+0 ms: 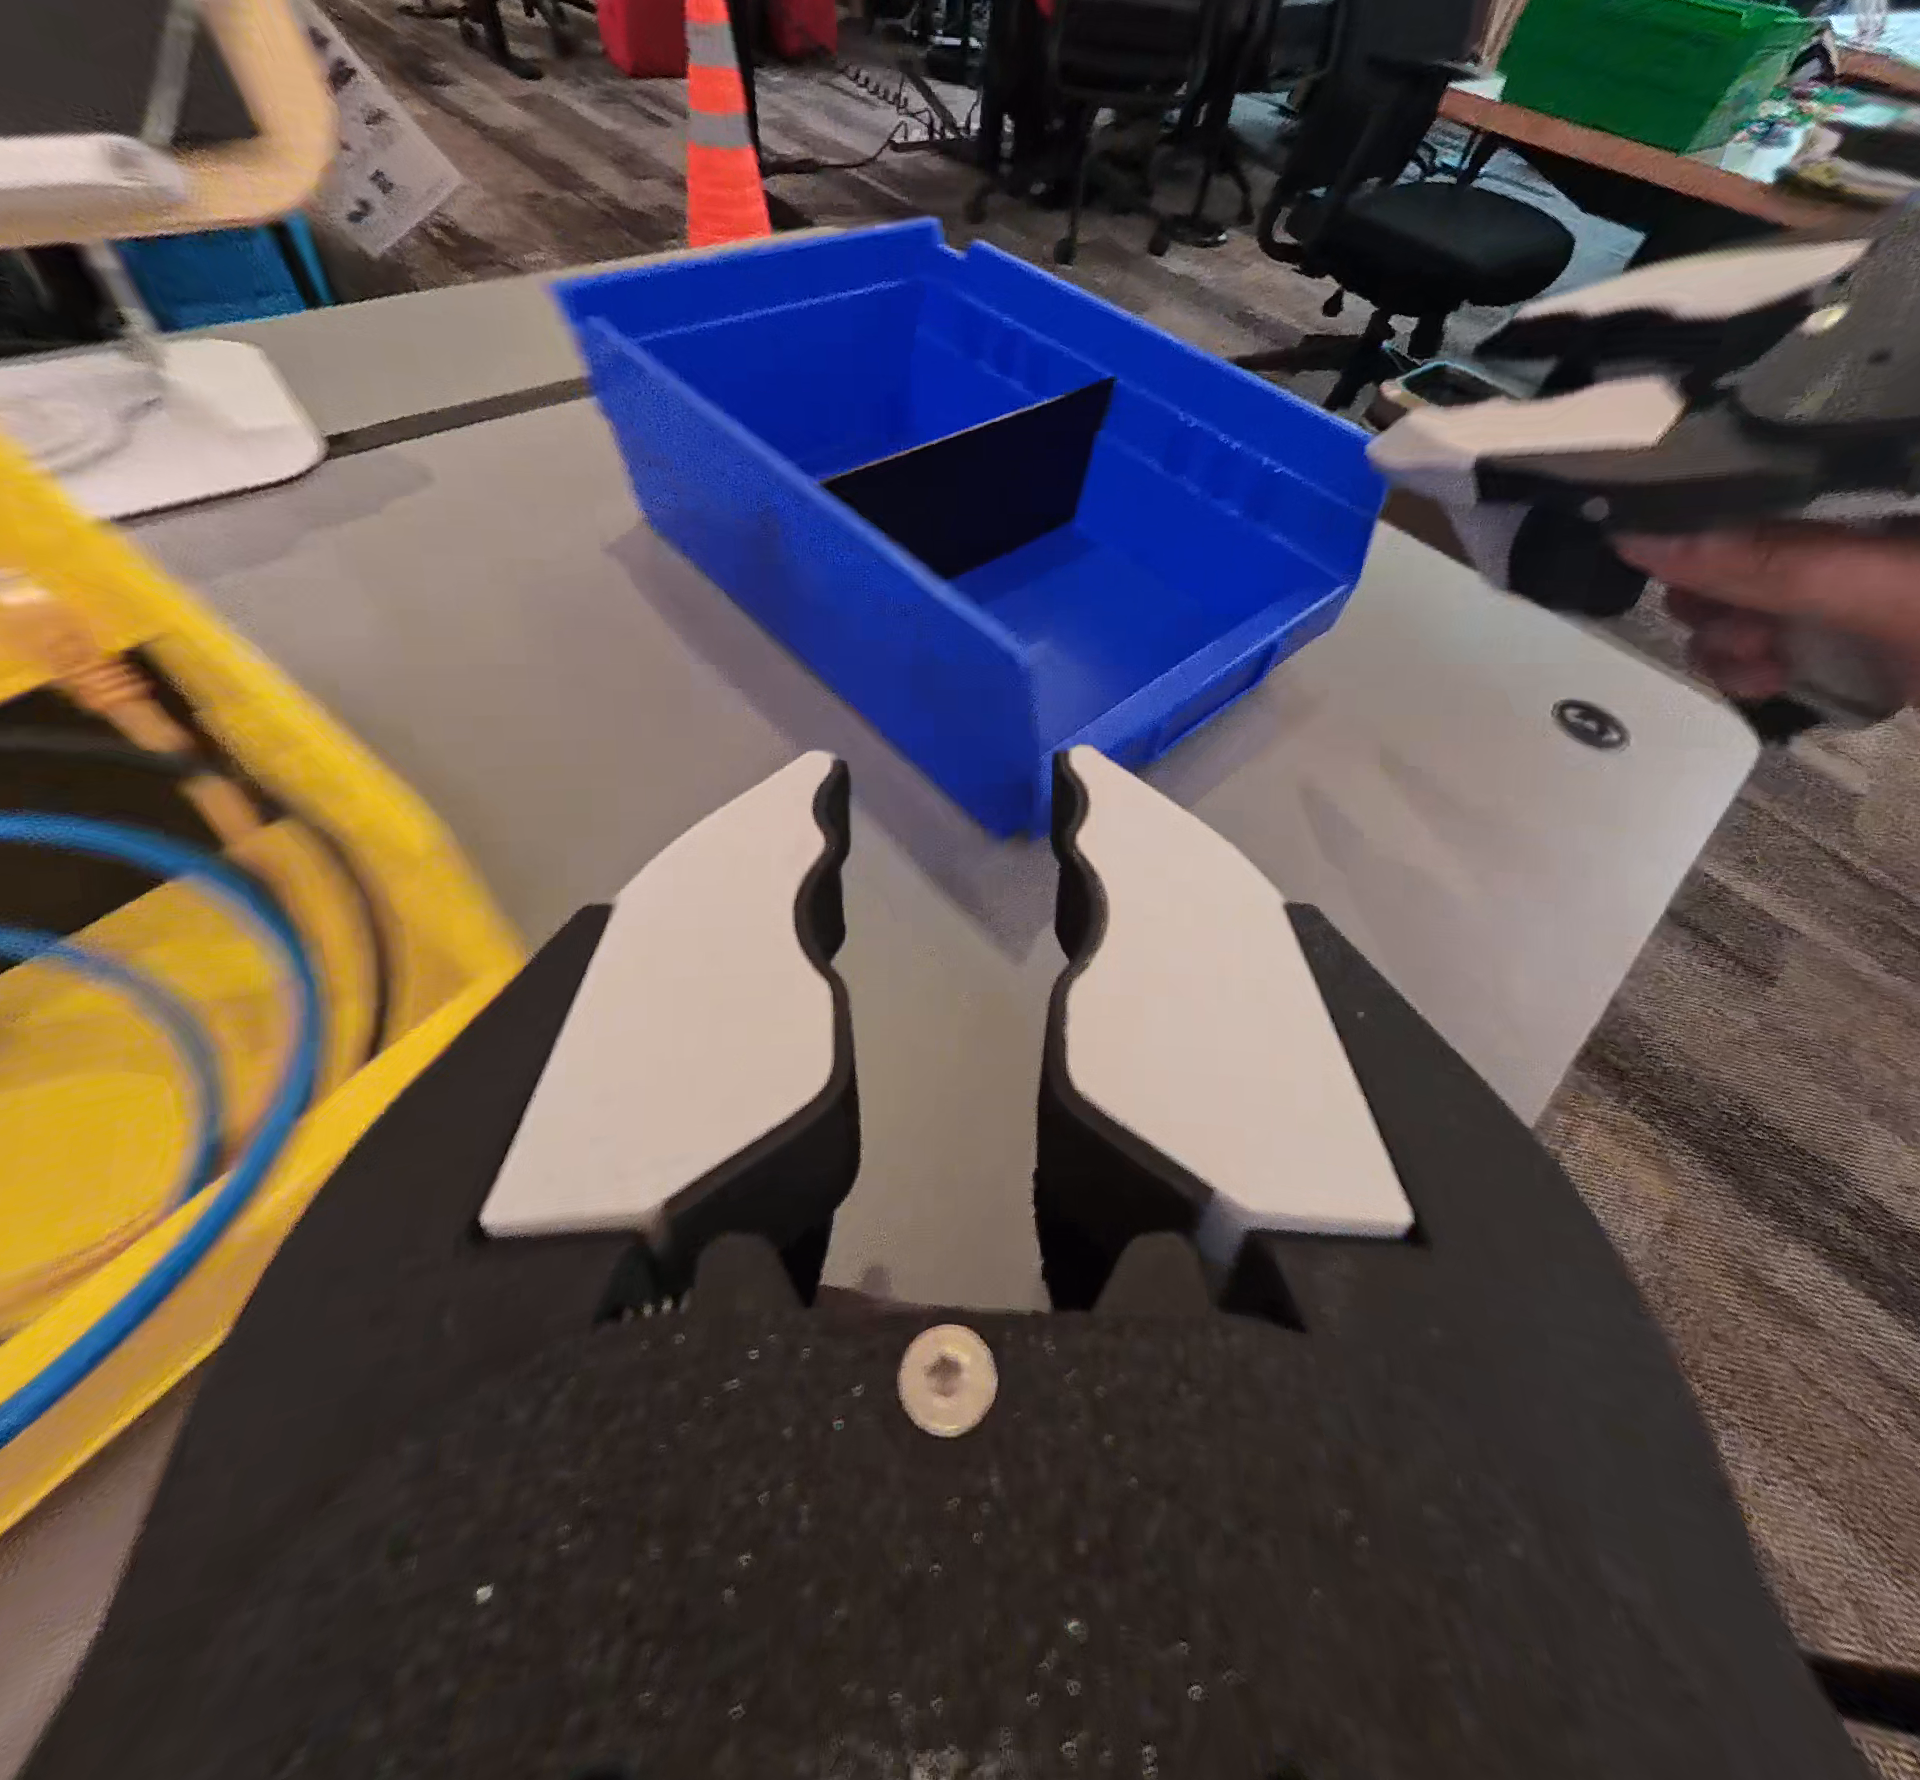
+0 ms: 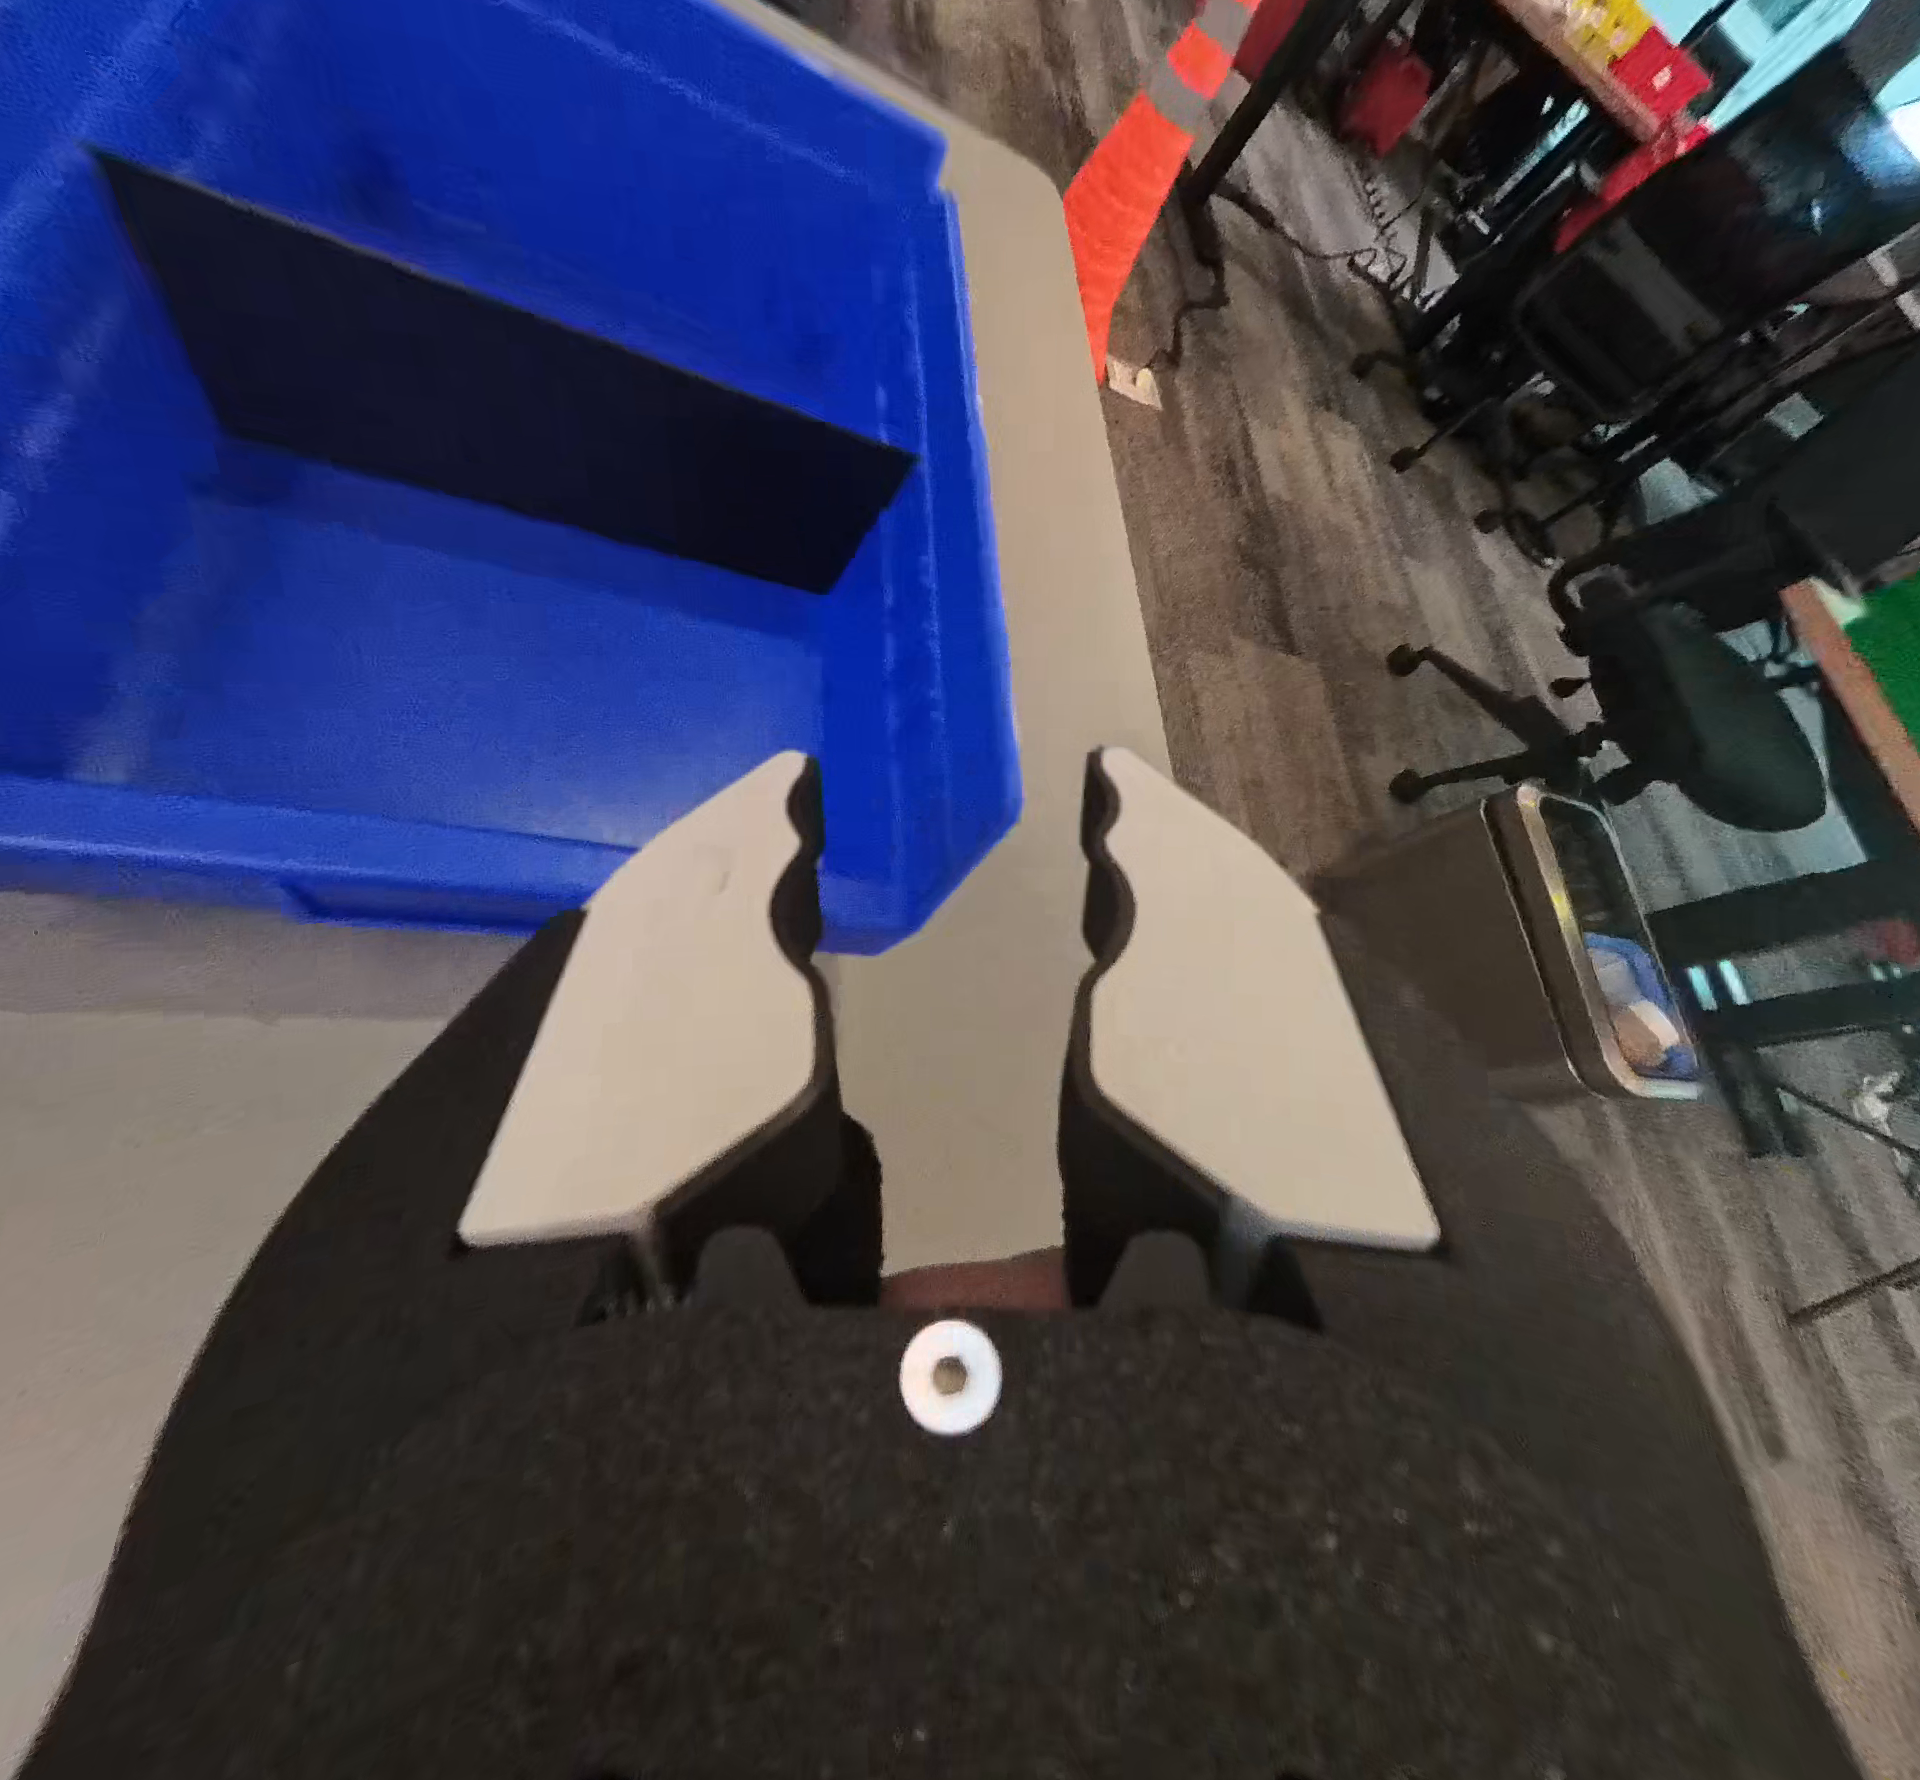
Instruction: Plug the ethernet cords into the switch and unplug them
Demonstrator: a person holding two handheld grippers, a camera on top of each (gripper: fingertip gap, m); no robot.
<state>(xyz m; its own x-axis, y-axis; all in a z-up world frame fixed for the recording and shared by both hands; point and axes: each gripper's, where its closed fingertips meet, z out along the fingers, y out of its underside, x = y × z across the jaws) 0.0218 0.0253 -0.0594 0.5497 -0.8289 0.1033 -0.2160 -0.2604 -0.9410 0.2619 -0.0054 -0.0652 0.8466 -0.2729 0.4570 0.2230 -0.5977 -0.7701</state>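
The yellow bin (image 1: pixel 343 847) and its coiled cords (image 1: pixel 260 1055) are blurred and cut by the left edge.

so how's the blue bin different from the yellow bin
The blue bin is empty, split by a dark divider; the yellow bin holds coiled blue and yellow cords. The blue bin sits mid-table, fully in view; the yellow bin is cropped at the left edge. Both rest on the grey table.

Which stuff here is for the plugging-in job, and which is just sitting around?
For the job: blue cable, yellow cable, yellow bin, left gripper, right gripper. No switch visible.

Just around: blue bin, traffic cone, office chair, green crate.
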